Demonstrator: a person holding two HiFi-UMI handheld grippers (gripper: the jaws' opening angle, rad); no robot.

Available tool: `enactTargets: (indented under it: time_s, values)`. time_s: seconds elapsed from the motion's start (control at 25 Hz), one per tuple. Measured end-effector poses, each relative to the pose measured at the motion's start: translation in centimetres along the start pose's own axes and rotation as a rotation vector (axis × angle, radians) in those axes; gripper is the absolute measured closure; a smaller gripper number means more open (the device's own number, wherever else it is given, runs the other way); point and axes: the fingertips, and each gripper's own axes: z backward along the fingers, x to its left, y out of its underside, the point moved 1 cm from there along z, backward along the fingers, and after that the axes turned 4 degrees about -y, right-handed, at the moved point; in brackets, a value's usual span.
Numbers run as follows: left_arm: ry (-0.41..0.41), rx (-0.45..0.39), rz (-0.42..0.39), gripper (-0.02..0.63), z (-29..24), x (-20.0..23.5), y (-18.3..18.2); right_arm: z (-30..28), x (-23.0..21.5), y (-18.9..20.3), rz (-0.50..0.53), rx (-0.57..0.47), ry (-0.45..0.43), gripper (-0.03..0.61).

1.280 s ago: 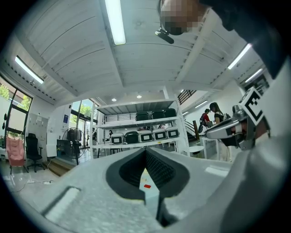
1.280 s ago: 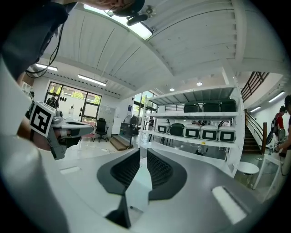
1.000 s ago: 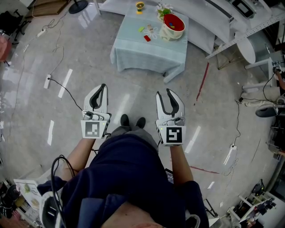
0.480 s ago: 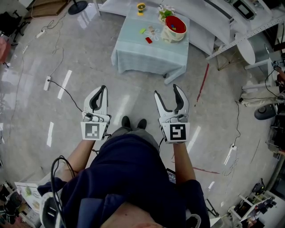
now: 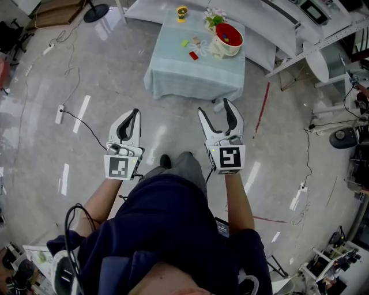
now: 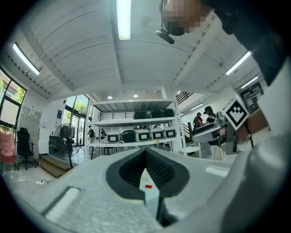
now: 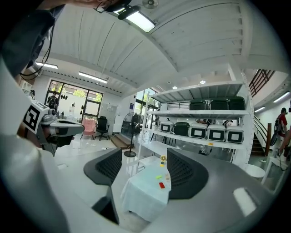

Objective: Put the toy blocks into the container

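A small table (image 5: 193, 72) with a pale blue cloth stands ahead on the floor. On it lie a red block (image 5: 193, 55), a green block (image 5: 185, 42) and a beige block (image 5: 199, 41), beside a red bowl (image 5: 227, 34) that holds coloured pieces. Both grippers hang in the air well short of the table. My left gripper (image 5: 135, 112) is shut and empty. My right gripper (image 5: 215, 107) points at the table, its jaws opening with nothing between them. The right gripper view frames the table (image 7: 143, 193), the red block (image 7: 161, 184) and the green block (image 7: 159, 177) between its pads.
A yellow toy (image 5: 182, 10) stands at the table's far edge. Cables and a power strip (image 5: 59, 113) lie on the glossy floor at the left. A red tape line (image 5: 262, 107) runs right of the table. White benches and shelving (image 7: 204, 129) stand beyond.
The right gripper's jaws have spread from narrow to wide, and that gripper has moved forward. The left gripper stayed shut. The person's legs have shifted in a step toward the table.
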Motion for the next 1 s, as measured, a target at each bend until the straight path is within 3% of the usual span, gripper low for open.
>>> enactTargets:
  time_s: [0.48, 1.0]
  values:
    - [-0.011, -0.024, 0.019, 0.611, -7.7, 2.0, 0.7, -9.1, -4.5, 1.5, 0.048, 0.028, -0.019, 0.270]
    - [-0.069, 0.023, -0.001, 0.611, -26.4, 2.2, 3.7, -26.1, -15.2, 11.0, 0.046, 0.250, -0.189, 0.270]
